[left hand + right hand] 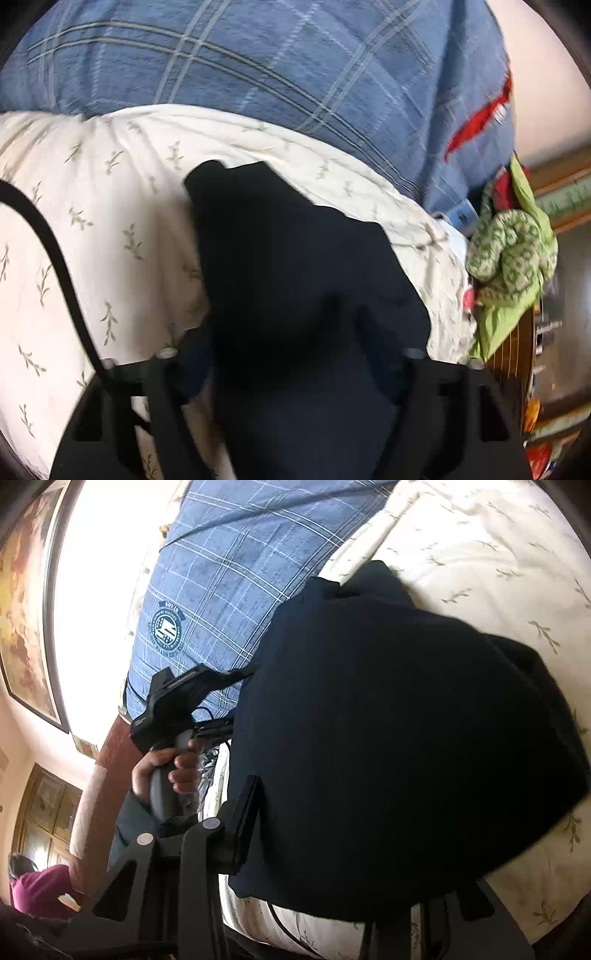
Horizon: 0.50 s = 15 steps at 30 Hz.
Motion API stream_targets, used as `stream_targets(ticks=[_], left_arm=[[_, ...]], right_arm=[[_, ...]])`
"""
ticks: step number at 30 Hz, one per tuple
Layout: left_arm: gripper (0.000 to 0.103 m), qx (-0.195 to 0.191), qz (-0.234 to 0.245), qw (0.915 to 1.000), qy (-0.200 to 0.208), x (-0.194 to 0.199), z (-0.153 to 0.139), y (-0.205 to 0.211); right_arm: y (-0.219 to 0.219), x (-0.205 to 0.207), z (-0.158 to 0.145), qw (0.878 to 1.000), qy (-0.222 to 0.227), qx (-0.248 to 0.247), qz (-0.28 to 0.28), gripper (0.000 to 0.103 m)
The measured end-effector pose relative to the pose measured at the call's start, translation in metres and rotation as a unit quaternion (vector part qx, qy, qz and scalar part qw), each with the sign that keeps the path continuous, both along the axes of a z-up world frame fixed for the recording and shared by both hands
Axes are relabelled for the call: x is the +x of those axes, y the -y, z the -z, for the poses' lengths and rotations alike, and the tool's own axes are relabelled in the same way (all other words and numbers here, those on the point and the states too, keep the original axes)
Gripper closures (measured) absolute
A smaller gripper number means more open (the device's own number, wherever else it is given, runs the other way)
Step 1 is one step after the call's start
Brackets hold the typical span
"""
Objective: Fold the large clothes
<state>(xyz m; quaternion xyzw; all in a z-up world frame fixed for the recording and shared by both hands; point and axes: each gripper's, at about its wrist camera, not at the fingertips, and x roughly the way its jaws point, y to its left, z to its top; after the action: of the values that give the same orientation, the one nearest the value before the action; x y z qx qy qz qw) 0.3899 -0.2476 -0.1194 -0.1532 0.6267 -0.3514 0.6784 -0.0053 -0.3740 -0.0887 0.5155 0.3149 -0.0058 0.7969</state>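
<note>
Two tongs meet at one dark navy garment, bunched on a cream sheet with a green sprig print, just below a blue plaid blanket. Left tongs: jaws wide, the garment's cloth draped between and over them; whether the pads press it I cannot tell. Right tongs: left finger shows against the garment's edge, the other is buried under cloth, so grip unclear; a hand left of the garment holds the other tool's handle.
</note>
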Motion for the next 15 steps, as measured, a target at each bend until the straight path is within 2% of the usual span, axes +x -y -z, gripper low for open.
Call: stream_targets(ticks=[3, 5, 7, 9, 12, 15], left_arm=[[0.023, -0.007, 0.003, 0.9998, -0.017, 0.004, 0.007, 0.007], [0.028, -0.010, 0.006, 0.9994, -0.032, 0.005, 0.014, 0.014], [0.071, 0.004, 0.002, 0.9998, -0.019, 0.004, 0.012, 0.015], [0.076, -0.004, 0.014, 0.9999, 0.005, -0.001, 0.002, 0.014], [0.080, 0.009, 0.032, 0.9993, 0.017, -0.003, -0.004, 0.019], [0.083, 0.003, 0.025, 0.9992, 0.031, -0.005, -0.008, 0.019]], right_arm=[[-0.001, 0.000, -0.001, 1.000, 0.000, -0.004, -0.004, 0.064], [-0.003, 0.001, -0.002, 1.000, 0.000, -0.002, -0.005, 0.064], [-0.004, 0.001, -0.002, 1.000, -0.003, -0.001, -0.004, 0.064], [-0.005, 0.001, -0.002, 1.000, -0.006, 0.000, -0.002, 0.064], [-0.005, 0.002, 0.003, 1.000, -0.011, 0.006, 0.000, 0.064], [-0.007, 0.003, 0.004, 1.000, -0.008, 0.006, -0.001, 0.064]])
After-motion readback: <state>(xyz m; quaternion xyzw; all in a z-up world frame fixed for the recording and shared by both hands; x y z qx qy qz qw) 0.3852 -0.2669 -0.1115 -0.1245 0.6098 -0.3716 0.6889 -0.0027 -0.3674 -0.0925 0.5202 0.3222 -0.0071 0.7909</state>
